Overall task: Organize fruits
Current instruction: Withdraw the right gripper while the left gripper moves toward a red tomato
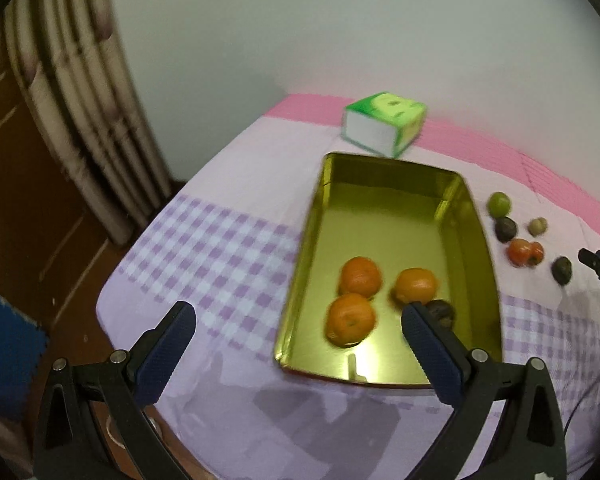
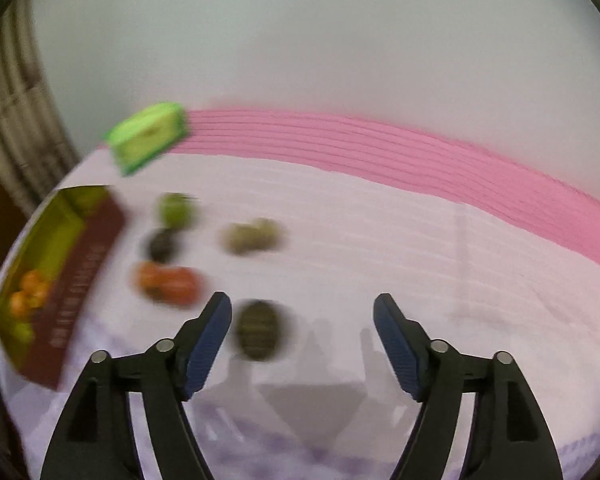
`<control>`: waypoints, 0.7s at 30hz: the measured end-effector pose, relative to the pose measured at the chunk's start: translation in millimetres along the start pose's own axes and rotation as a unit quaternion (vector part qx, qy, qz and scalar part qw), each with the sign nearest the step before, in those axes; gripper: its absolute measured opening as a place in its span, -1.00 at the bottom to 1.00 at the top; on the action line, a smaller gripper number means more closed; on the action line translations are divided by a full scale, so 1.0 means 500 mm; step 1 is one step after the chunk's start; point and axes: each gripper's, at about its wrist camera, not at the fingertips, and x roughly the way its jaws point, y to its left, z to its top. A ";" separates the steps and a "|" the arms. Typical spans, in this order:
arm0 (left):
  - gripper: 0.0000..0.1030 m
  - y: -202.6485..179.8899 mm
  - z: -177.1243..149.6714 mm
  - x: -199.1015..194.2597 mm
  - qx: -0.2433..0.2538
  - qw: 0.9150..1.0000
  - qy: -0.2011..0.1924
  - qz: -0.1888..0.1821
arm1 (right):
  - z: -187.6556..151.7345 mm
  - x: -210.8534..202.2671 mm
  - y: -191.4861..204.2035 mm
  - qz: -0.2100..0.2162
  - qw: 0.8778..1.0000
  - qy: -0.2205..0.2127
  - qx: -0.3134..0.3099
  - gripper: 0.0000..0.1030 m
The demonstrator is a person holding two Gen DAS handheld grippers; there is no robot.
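A gold tray (image 1: 476,216) lies on the checked cloth with three oranges (image 1: 360,276) and a dark fruit (image 1: 442,312) in it. My left gripper (image 1: 296,312) hangs open above the tray's near left corner and holds nothing. Several loose fruits lie right of the tray: a green one (image 1: 499,203), a dark one (image 1: 505,229), a red-orange one (image 1: 525,253). In the blurred right wrist view my right gripper (image 2: 302,300) is open and empty. A dark green fruit (image 2: 258,334) lies on the cloth just inside its left finger (image 2: 214,328). The tray (image 2: 88,264) is at far left.
A green tissue box (image 1: 384,124) stands behind the tray near the pink band of cloth (image 2: 420,152) by the wall. The table edge drops off on the left toward a curtain (image 1: 80,100) and wooden furniture. Bare cloth (image 2: 420,248) spreads right of the fruits.
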 end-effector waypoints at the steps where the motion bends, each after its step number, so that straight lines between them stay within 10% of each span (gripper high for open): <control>1: 0.99 -0.014 0.004 -0.004 0.010 1.000 -0.003 -0.001 | -0.001 0.008 -0.021 -0.008 1.000 0.005 0.006 0.52; 21: 0.85 -0.414 0.079 0.094 0.119 0.986 0.040 -0.114 | -0.027 0.096 -0.128 -0.016 0.999 0.022 -0.026 1.00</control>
